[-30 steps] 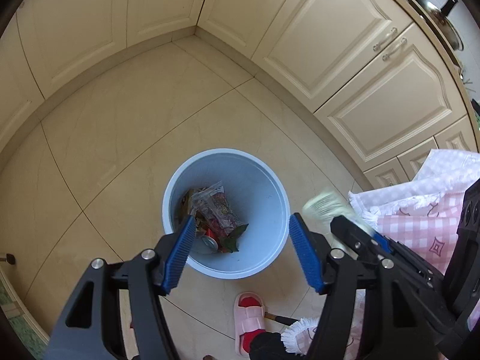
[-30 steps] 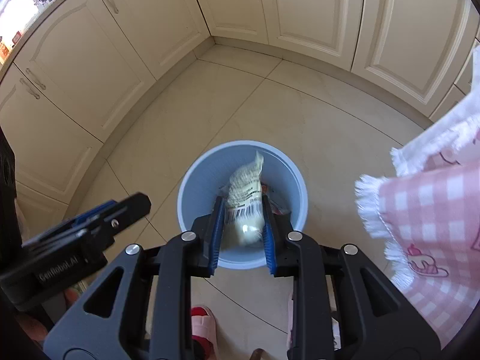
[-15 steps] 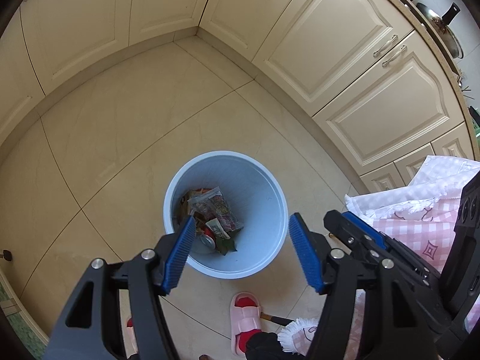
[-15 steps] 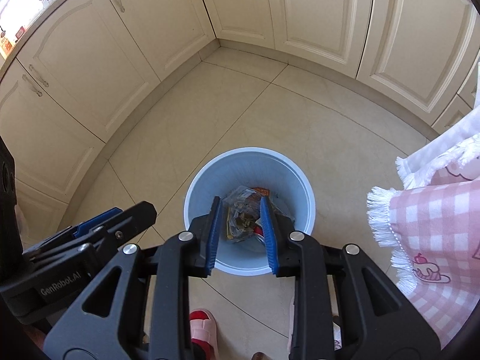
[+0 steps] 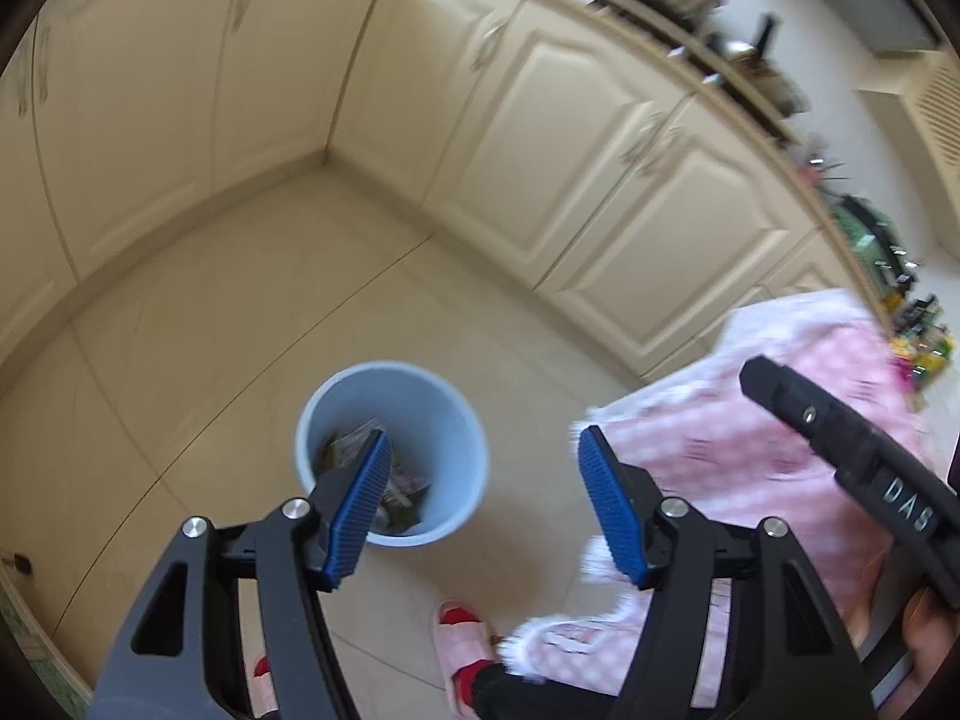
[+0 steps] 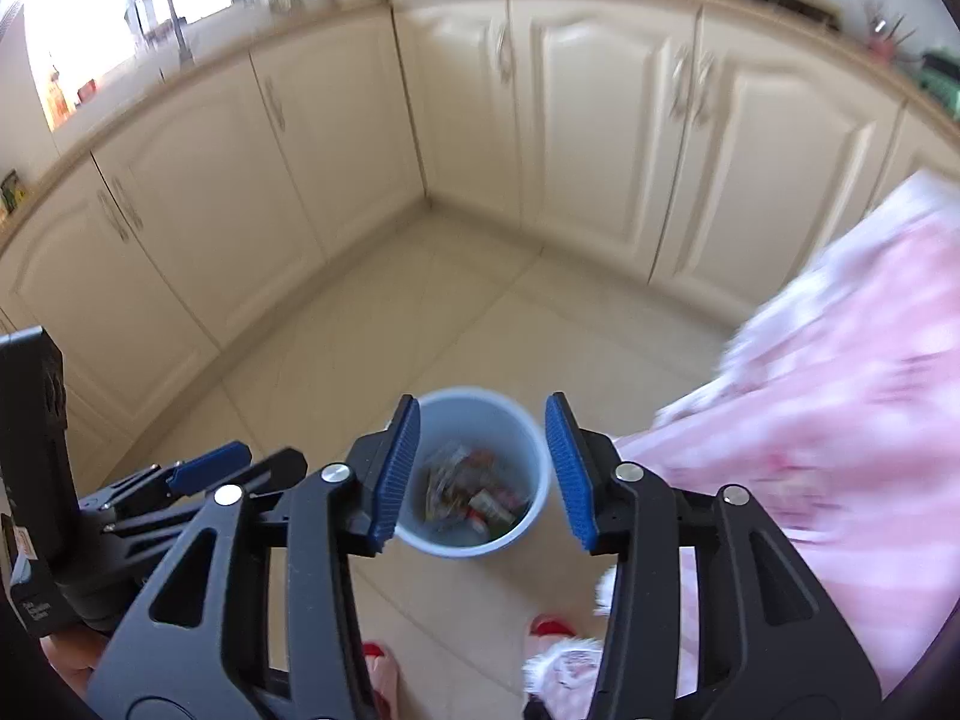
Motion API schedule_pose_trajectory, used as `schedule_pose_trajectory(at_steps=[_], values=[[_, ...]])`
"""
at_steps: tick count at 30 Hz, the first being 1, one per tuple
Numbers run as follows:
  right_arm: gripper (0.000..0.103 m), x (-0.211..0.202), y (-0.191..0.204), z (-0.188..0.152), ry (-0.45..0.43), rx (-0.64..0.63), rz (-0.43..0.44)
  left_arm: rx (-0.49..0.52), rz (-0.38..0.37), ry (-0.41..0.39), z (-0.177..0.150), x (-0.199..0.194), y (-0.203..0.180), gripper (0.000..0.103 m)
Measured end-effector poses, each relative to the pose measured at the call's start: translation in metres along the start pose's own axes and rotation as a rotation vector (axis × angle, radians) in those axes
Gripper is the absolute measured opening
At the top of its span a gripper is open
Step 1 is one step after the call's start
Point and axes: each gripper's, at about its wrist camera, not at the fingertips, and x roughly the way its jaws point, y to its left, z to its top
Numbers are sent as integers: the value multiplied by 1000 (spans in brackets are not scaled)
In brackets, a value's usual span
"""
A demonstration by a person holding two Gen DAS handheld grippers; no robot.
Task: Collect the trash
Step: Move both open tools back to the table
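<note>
Right gripper [image 6: 480, 468] jaws opening, empty | left gripper [image 5: 486, 498] wide, empty | blue trash bin [image 6: 537, 468] of wrappers [image 6: 462, 483] below both

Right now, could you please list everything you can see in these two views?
bin: one, light blue, on the floor, upright.
trash: several wrappers, mixed colours, inside the bin.
cabinets: a run, cream, along the walls around the corner.
floor: beige tiles.
checked cloth: one, pink and white, fringed, at the right.
slippers: two, pink, on the person's feet.
left hand-held gripper: black, blue pads, open, empty.
right hand-held gripper: black, blue pads, jaws opening, nothing between them.
</note>
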Motion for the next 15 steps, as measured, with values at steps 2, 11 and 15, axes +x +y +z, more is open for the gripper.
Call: schedule_pose_trajectory(at_steps=[2,11,15], values=[[44,-36,-8,3,-53,3,-8,25,-44,-23,-1,-22,-24,65],[51,-187,-88,-21,-232,86,-124,282,-186,-68,-21,-83,-175,67],[53,-236,-140,-44,-271,148,-207,447,-231,-22,-40,-85,-250,70]])
